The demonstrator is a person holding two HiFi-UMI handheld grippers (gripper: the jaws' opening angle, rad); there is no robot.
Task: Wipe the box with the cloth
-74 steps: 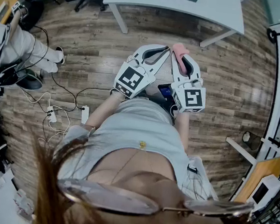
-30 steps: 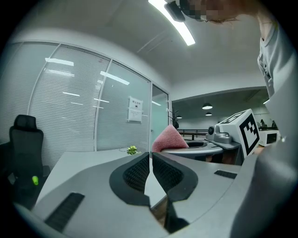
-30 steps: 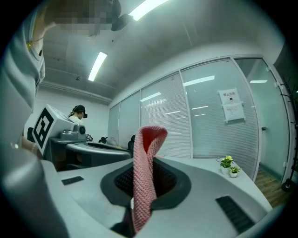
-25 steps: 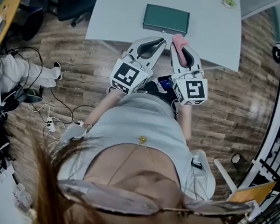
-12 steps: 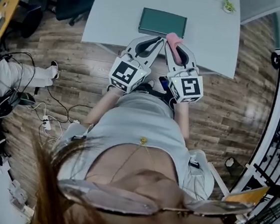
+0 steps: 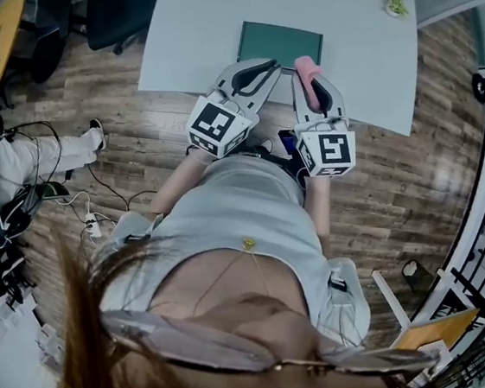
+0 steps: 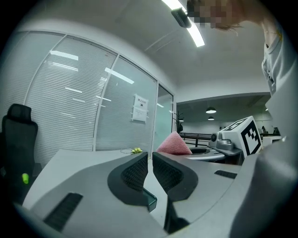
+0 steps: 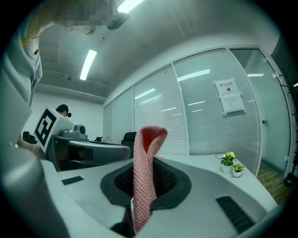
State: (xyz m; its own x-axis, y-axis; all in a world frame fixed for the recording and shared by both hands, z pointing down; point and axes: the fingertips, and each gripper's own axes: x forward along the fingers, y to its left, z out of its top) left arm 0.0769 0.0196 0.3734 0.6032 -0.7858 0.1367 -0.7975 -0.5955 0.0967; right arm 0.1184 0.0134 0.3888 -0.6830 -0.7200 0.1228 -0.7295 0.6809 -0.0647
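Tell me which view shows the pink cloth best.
The right gripper view: the cloth stands large and centred, pinched in the right claw, its top folded over. The head view shows only a small pink end poking past that claw. The left gripper view shows a small pink peak right of centre.

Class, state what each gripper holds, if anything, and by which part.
Right gripper: pink cloth, pinched just below its folded end, which pokes out past the jaws. Left gripper: shut, nothing held.
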